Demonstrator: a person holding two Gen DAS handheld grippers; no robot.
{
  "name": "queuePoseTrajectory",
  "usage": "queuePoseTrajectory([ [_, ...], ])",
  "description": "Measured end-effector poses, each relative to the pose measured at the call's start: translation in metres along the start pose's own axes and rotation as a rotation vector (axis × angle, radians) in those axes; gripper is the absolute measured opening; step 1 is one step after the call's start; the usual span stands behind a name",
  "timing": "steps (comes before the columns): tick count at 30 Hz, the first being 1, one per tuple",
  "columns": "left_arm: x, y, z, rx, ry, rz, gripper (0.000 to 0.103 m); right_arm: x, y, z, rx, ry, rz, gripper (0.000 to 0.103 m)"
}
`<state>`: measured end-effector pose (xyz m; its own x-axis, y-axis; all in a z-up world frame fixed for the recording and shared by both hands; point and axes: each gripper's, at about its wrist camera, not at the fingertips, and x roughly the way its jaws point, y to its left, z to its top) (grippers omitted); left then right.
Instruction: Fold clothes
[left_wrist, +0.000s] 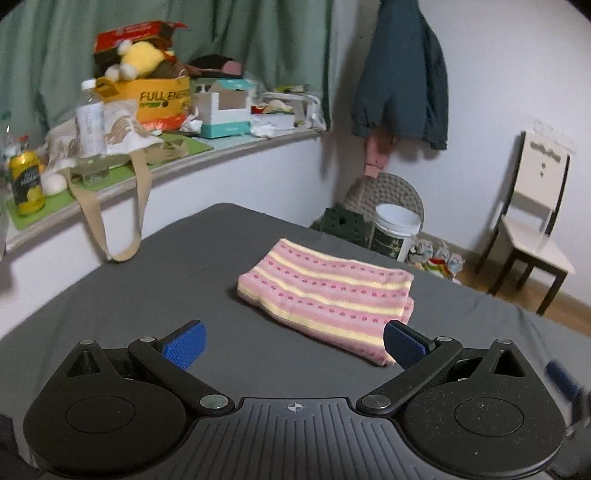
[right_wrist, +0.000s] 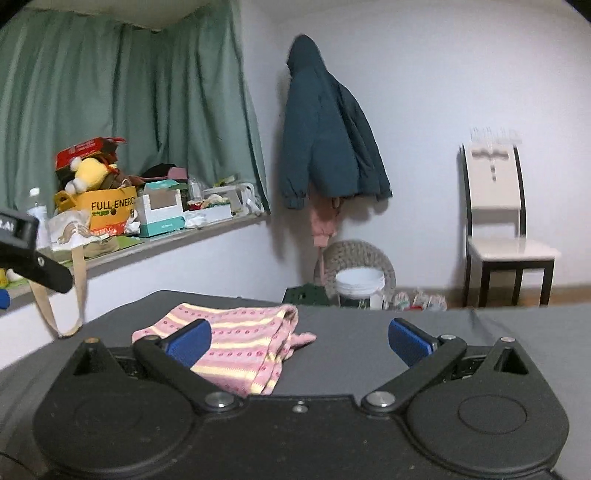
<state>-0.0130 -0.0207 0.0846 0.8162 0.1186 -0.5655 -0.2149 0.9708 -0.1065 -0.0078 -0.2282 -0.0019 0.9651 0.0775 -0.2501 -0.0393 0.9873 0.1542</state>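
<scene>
Garment (left_wrist: 325, 299) folded; both grippers' fingers (left_wrist: 184, 349) spread.

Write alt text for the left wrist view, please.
A folded pink and yellow striped garment lies on a dark grey bed, just ahead of the open left gripper. Behind, a cluttered shelf, a hanging jacket and a chair.

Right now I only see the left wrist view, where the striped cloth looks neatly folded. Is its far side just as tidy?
Observer: Not quite. In the right wrist view, a small flap pokes out from the layered edge of the striped cloth.
Operator: Are the right tongs gripping that edge?
Observer: No. The right tongs are wide open and grip nothing.
</scene>
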Motion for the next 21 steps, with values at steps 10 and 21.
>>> queuePoseTrajectory([
  [10,-0.002,-0.001,0.006,-0.036,-0.016,-0.083,0.103,-0.012,0.003,0.004,-0.024,-0.084,-0.120,0.103],
  [21,-0.002,-0.013,0.003,0.120,0.113,0.011,0.103,-0.010,0.016,0.011,-0.143,0.083,-0.068,0.103],
])
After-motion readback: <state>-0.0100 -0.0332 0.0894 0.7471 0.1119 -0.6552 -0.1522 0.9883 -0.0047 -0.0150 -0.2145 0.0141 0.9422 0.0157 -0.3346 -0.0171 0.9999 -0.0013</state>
